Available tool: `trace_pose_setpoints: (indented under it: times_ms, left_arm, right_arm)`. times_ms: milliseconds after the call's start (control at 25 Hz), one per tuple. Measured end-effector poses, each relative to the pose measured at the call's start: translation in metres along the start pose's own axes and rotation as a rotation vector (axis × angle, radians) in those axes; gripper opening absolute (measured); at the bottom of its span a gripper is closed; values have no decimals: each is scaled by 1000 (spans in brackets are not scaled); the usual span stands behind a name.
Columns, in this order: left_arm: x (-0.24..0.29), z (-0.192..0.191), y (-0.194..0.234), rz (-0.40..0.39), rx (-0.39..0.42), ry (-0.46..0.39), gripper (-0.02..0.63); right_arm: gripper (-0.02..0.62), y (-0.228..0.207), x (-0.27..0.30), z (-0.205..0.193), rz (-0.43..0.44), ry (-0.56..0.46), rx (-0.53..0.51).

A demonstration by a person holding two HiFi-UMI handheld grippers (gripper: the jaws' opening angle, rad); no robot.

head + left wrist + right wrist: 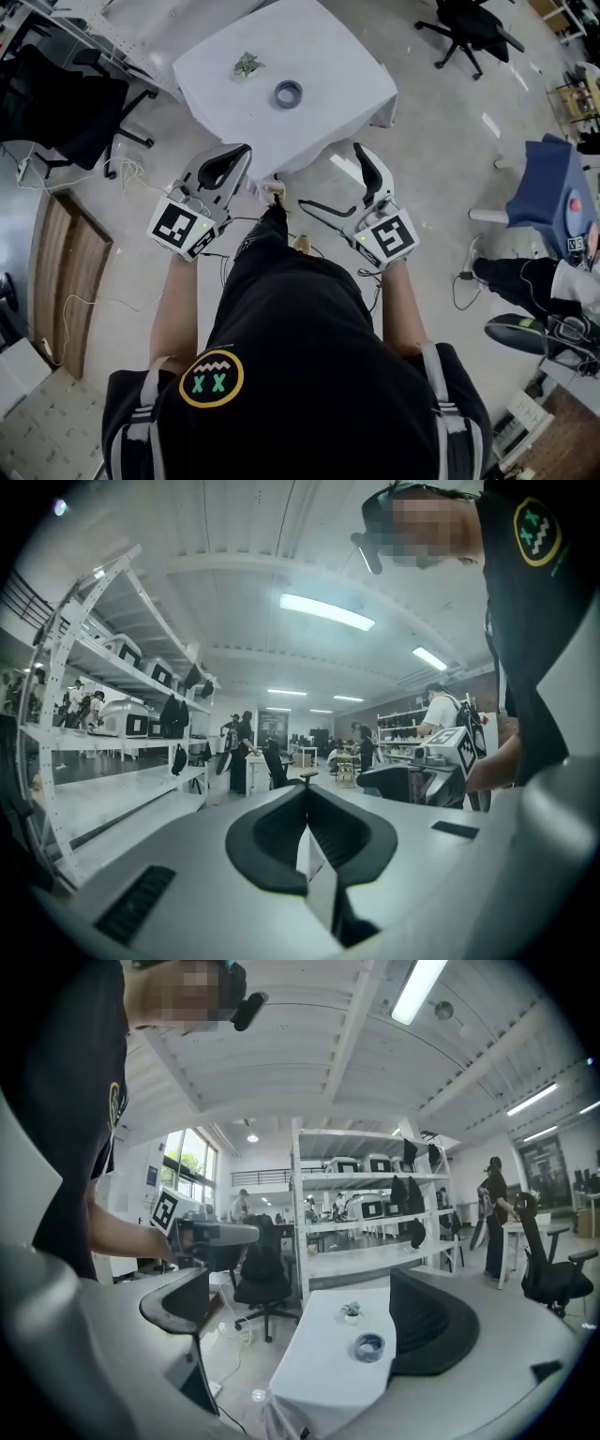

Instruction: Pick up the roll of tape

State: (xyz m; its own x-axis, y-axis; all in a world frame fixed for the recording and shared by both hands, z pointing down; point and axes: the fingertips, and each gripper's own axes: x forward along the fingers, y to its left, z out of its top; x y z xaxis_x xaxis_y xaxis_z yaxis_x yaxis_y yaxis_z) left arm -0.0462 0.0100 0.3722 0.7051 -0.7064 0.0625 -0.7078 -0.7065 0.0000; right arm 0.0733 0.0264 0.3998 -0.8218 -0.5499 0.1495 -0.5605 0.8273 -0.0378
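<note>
The roll of tape, a blue-grey ring, lies flat on a small table with a white cloth, next to a small green plant. Both grippers hang in the air short of the table's near edge, apart from the tape. My left gripper is shut, its dark pads meeting with nothing between them; its view points out into the room. My right gripper is open and empty. In the right gripper view the tape and the plant show between the spread jaws of the right gripper, far off.
A black office chair stands at the left and another at the top right. A blue stand is on the right. Cables and a wooden panel lie on the floor. Shelving racks stand behind the table.
</note>
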Motion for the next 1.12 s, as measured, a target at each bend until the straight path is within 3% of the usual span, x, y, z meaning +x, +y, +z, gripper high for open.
trace_pose_setpoints:
  times_ms: [680,1120]
  left_arm:
    - [64,-5,139,-10,-66,-8,17]
    - [84,-14,171,-47,-83,2,17]
  right_arm:
    - [597,-90,124,17,-3,64,9]
    - [597,-111,154,14,-19,94,0]
